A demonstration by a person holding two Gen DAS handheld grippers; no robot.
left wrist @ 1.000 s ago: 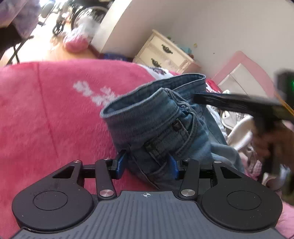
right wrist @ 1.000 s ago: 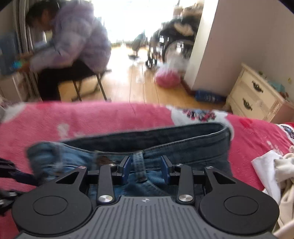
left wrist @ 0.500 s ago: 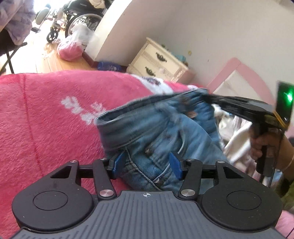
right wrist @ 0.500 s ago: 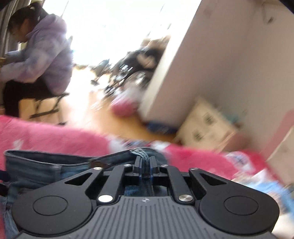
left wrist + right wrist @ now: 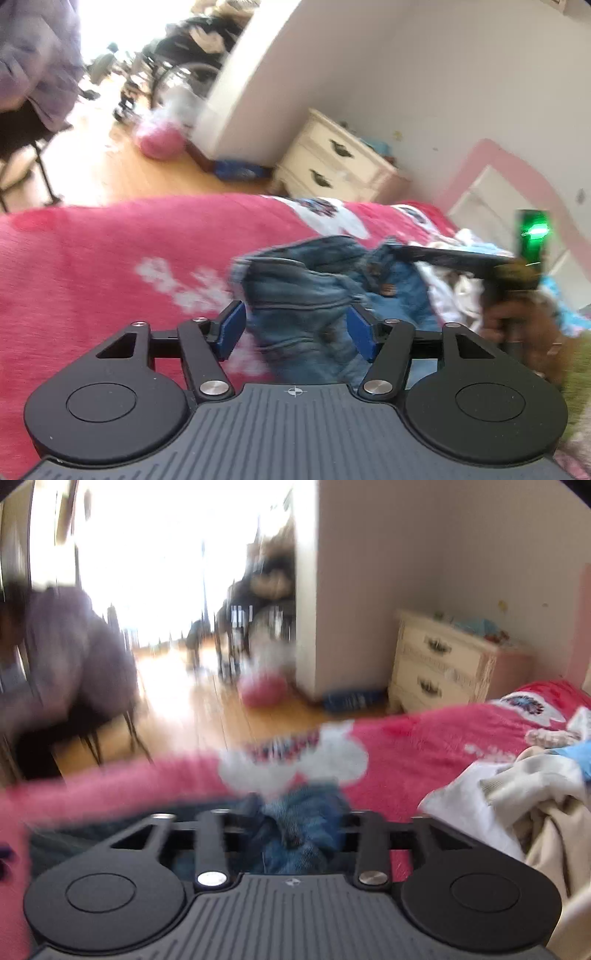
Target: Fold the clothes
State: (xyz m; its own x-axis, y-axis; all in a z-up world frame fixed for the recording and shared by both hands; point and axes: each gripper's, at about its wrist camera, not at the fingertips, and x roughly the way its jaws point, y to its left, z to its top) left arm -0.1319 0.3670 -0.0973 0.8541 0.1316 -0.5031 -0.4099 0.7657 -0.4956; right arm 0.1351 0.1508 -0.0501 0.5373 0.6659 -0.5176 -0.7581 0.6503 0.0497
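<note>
Left gripper [image 5: 295, 328]: blue pads spread, having just been opening, with the crumpled blue denim jeans [image 5: 306, 295] bunched between them. Left pad clearly off the cloth; right pad close against the denim, though a press not evident. Likely a release after laying the waistband down on the fuzzy pink-red blanket with white flower prints [image 5: 92, 258], so that the next fold can start from a flat garment.

Ahead of and to the right of those jaws, seen only in the left wrist view: the black right gripper [image 5: 402, 253] reaching across with its tip at the far edge of the jeans, a hand [image 5: 517, 325] on its handle, a green light glowing above.

Right wrist view: jaws apart, having just been opening, blurred denim [image 5: 303, 827] heaped between and just ahead of them; whether any pad touches it, cannot tell. Probably a let-go too, judging by the slack heap. Shown here alone: a pile of white and cream garments [image 5: 517, 805] to the right of the jaws, presumably waiting their turn. Beyond both jaws, a cream two-drawer nightstand [image 5: 439, 664] against the wall.
</note>
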